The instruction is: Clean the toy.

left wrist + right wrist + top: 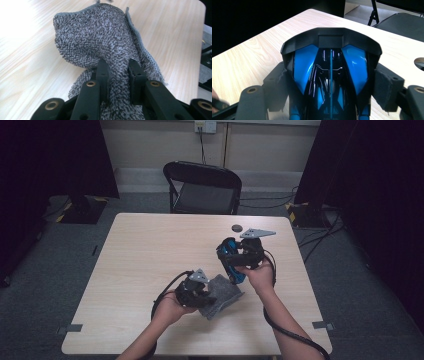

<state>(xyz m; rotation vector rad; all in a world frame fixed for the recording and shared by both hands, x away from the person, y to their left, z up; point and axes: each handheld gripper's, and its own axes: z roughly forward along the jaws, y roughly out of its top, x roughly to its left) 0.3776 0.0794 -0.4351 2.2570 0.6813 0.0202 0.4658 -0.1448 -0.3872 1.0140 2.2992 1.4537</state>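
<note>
Cloth [105,47] is grey, nubbly terry with a stitched hem.

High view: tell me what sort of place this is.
Probably a lab or recording room: a bare wooden table on grey carpet, black curtains at both sides, a folding chair, and cables across the floor.

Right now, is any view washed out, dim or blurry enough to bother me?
Left gripper view: glare bleaches the table at upper left, while the grey cloth stays sharp. Right gripper view: the blue toy car carries shiny reflections, and the near jaws look soft. High view: dim and dark at the sides, yet the table stays readable.
</note>
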